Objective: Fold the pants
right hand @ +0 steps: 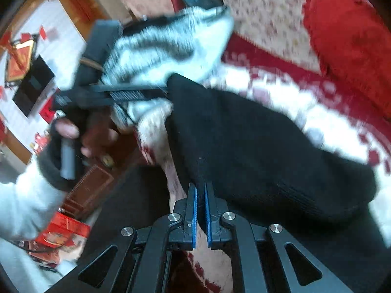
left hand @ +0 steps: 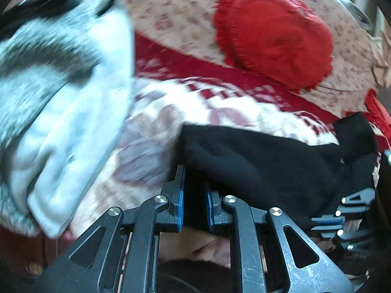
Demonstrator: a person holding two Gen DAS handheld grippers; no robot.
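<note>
Black pants (right hand: 256,146) lie over the patterned bedspread (left hand: 156,127), one edge clamped in the left gripper (left hand: 194,190), another in the right gripper (right hand: 200,202). Likely carrying the fold across: keep both corners level and taut, clear of the grey garment (left hand: 61,78).

Black pants (left hand: 256,161) on patterned bed (left hand: 158,112).

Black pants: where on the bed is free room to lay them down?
Free: the red-and-white blanket between the grey-and-white garment and the red cushion. Crowded: the near edge, where both grippers hold the black pants.
</note>
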